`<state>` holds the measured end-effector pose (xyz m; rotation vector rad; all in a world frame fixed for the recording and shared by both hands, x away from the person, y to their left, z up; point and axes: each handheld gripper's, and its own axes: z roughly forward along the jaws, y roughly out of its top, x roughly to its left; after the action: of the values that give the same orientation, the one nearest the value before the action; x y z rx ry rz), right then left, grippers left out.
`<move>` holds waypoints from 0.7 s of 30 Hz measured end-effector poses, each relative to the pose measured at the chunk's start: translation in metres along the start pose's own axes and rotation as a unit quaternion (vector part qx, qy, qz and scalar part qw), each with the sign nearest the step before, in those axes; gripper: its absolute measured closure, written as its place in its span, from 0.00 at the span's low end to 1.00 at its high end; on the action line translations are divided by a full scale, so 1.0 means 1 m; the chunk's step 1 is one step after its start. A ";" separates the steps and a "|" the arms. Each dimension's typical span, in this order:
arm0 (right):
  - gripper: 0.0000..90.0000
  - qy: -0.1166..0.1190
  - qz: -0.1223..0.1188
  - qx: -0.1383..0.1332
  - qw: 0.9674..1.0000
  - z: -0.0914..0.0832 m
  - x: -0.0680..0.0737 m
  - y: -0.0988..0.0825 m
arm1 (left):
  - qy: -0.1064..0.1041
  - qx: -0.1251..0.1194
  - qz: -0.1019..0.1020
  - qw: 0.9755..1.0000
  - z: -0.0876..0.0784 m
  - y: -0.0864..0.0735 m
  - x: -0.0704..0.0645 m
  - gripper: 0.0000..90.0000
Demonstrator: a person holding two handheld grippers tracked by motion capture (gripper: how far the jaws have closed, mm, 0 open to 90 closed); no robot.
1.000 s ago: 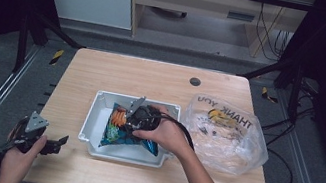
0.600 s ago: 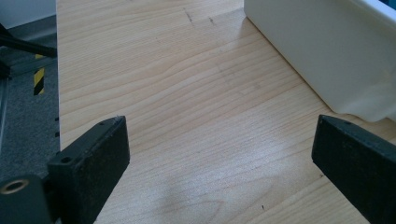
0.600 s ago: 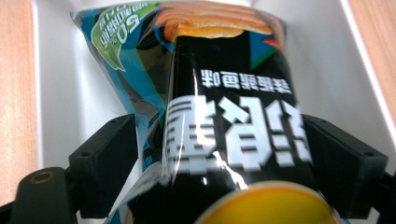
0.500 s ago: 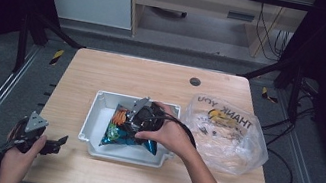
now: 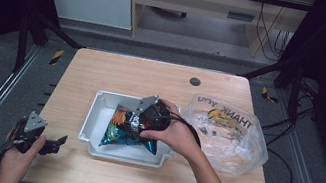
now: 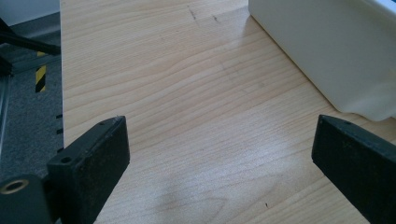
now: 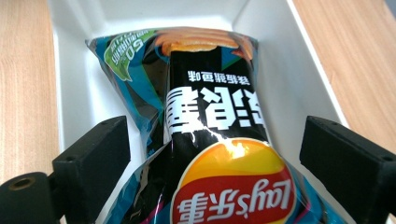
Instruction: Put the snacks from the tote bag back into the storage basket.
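A black and blue chips bag [image 5: 118,133] [image 7: 215,116] lies in the white tray [image 5: 96,110] at the middle of the table. My right gripper [image 5: 129,122] [image 7: 215,163] hovers just above the bag. Its jaws have just been opening and now stand wide apart on either side of the bag, with the pads clear of it. My left gripper [image 5: 54,142] [image 6: 219,163] rests open over bare wood at the table's front left corner, with nothing between its jaws. The tray's outer wall [image 6: 327,46] stands to its right.
A clear plastic shopping bag [image 5: 227,133] printed "THANK YOU" lies on the table to the right of the tray. The wooden table [image 5: 128,75] has a round cable hole [image 5: 195,82] near its far edge. Dark floor and metal rails surround it.
The right gripper has lifted slightly over the tray and its jaws have spread, leaving the chips bag lying in the tray. The left hand has kept still.
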<state>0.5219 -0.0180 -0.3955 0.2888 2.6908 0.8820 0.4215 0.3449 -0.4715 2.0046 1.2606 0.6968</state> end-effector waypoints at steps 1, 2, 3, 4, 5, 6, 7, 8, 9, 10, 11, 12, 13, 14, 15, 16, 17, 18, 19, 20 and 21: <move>0.09 0.000 0.001 -0.002 1.000 -0.002 -0.001 0.000 | 0.000 0.000 0.000 1.000 0.000 0.000 0.000 0.04; 0.09 -0.002 0.007 -0.004 1.000 -0.004 -0.001 0.000 | 0.001 0.000 -0.002 1.000 0.000 -0.001 0.001 0.04; 0.09 -0.004 0.010 -0.007 1.000 -0.006 -0.001 0.001 | 0.001 0.001 -0.002 1.000 -0.001 -0.001 0.001 0.04; 0.09 -0.005 0.013 -0.009 1.000 -0.007 -0.001 0.001 | 0.003 0.001 -0.003 1.000 -0.001 -0.002 0.001 0.04; 0.08 -0.008 0.017 -0.012 1.000 -0.009 -0.002 0.001 | 0.004 0.000 -0.005 1.000 -0.002 -0.002 0.001 0.04; 0.08 -0.011 0.018 -0.013 1.000 -0.010 -0.002 0.001 | 0.005 0.000 -0.004 1.000 -0.002 -0.002 0.002 0.04; 0.08 -0.014 0.022 -0.014 1.000 -0.012 -0.002 0.001 | 0.005 0.000 -0.005 1.000 -0.002 -0.002 0.002 0.04; 0.08 -0.018 0.025 -0.016 0.999 -0.013 -0.002 0.001 | 0.006 -0.001 -0.007 1.000 -0.003 -0.003 0.002 0.04; 0.08 -0.022 0.027 -0.021 0.999 -0.015 -0.003 0.001 | 0.007 0.000 -0.006 1.000 -0.003 -0.003 0.002 0.04; 0.08 -0.024 0.029 -0.023 0.999 -0.016 -0.004 0.001 | 0.008 0.001 -0.005 1.000 -0.003 -0.003 0.003 0.04; 0.08 -0.025 0.034 -0.026 0.999 -0.018 -0.004 0.001 | 0.008 0.001 -0.006 1.000 -0.003 -0.003 0.003 0.04; 0.08 -0.029 0.040 -0.028 0.998 -0.020 -0.005 0.001 | 0.009 0.001 -0.006 1.000 -0.003 -0.003 0.003 0.04; 0.08 -0.032 0.044 -0.029 0.998 -0.021 -0.005 0.001 | 0.009 0.001 -0.007 1.000 -0.003 -0.003 0.003 0.04; 0.08 -0.033 0.049 -0.033 0.998 -0.023 -0.005 0.001 | 0.010 0.002 -0.007 1.000 -0.003 -0.003 0.003 0.04; 0.08 -0.034 0.053 -0.037 0.997 -0.025 -0.006 0.001 | 0.010 0.002 -0.007 1.000 -0.003 -0.003 0.003 0.04; 0.08 -0.039 0.057 -0.042 0.997 -0.027 -0.006 0.001 | 0.011 0.002 -0.007 1.000 -0.003 -0.003 0.003 0.04; 0.08 -0.042 0.061 -0.048 0.996 -0.028 -0.006 0.001 | 0.011 0.002 -0.007 1.000 -0.003 -0.003 0.003 0.04; 0.08 -0.043 0.063 -0.052 0.996 -0.030 -0.006 0.001 | 0.011 0.002 -0.007 1.000 -0.003 -0.003 0.003 0.04; 0.08 -0.046 0.067 -0.056 0.995 -0.032 -0.006 0.001 | 0.010 0.003 -0.006 1.000 -0.003 -0.003 0.003 0.04; 0.08 -0.048 0.071 -0.059 0.995 -0.035 -0.006 0.000 | 0.010 0.003 -0.006 1.000 -0.003 -0.003 0.003 0.04; 0.08 -0.049 0.075 -0.063 0.994 -0.036 -0.005 0.000 | 0.010 0.003 -0.006 1.000 -0.003 -0.003 0.002 0.04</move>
<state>0.5147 -0.0394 -0.3664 0.4988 2.5360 1.0467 0.4186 0.3488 -0.4720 1.9984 1.2862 0.7106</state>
